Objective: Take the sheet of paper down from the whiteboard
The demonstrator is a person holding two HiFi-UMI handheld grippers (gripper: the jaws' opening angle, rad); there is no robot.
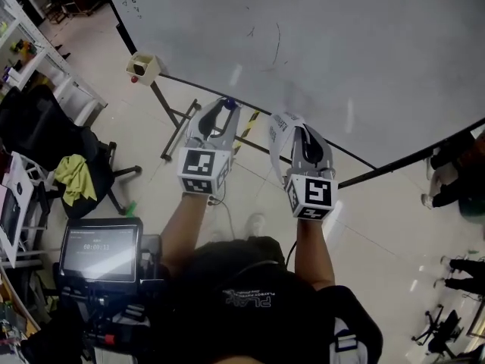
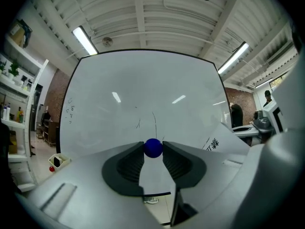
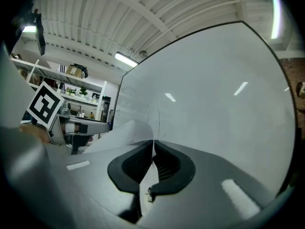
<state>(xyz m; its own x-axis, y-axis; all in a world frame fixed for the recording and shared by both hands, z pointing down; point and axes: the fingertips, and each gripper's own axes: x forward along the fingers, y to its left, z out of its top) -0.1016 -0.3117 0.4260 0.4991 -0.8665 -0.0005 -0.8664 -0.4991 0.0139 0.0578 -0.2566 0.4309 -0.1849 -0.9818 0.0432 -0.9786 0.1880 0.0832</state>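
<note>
The whiteboard fills the space ahead, bare except for a few faint pen strokes. My left gripper is shut on a small blue round magnet, held off the board; the head view shows that magnet at the gripper's tip. My right gripper is shut on the edge of the sheet of paper, which bows away to the left. In the head view the paper curls beside the right gripper, clear of the board. From the left gripper view the paper shows dark print.
A small box with a red item hangs at the board's lower left corner. The board's stand legs reach toward me. An office chair with a yellow cloth and a screen stand at left. People's feet show at right.
</note>
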